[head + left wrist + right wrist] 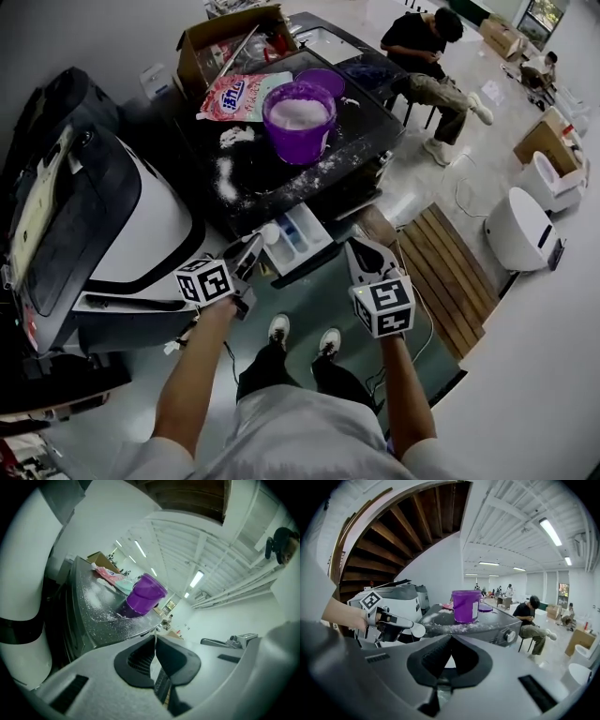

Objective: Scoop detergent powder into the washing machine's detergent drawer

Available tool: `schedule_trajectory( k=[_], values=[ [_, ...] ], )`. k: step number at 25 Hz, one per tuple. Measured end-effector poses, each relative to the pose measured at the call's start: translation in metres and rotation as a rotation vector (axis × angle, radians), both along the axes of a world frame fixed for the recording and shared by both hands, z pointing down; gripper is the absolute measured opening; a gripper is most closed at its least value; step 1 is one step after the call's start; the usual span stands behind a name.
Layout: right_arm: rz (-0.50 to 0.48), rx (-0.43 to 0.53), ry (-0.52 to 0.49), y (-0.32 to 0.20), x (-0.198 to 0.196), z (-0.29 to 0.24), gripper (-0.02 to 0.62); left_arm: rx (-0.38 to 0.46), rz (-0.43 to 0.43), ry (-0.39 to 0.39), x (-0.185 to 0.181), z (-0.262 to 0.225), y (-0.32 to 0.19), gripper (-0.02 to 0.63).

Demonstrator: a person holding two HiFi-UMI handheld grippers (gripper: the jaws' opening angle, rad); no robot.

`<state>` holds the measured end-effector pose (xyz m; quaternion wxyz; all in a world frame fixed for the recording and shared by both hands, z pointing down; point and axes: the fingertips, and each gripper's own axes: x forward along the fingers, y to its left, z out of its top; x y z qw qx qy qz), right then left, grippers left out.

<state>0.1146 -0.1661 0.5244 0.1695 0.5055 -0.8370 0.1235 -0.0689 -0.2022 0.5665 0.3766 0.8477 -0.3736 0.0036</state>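
The left gripper (249, 251) clenched the scoop (270, 234) by its handle, bowl pointing to two o'clock, at the drawer's (309, 246) near end. The right gripper (361, 255) hung at three o'clock, closed and empty.

- A big open workshop hall: long white ceiling strip lights (550, 530) run over a pale glossy floor (492, 173).
- A dark grey washing machine (366, 122), brown cardboard boxes (542, 141) and white rounded appliances (520, 230) stand about.
- A seated person in dark clothes (427, 66) is on a chair; a brown wooden staircase underside (403, 531) shows overhead.
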Motion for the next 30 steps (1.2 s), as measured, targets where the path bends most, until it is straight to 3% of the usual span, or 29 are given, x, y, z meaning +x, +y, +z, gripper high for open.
schedule_trajectory(
  k=[13,23,30],
  values=[
    [-0.126,-0.048,-0.031,-0.005,-0.014,0.049,0.006,0.071,0.048,-0.272,0.009,0.044,0.002,0.014],
    [-0.13,-0.07,-0.041,0.005,-0.014,0.061,0.006,0.178,0.238,-0.628,0.017,0.071,-0.002,0.014],
    [-0.132,-0.085,-0.031,0.012,-0.009,0.072,0.006,0.257,0.359,-0.801,0.025,0.083,-0.002,0.014]
  ],
)
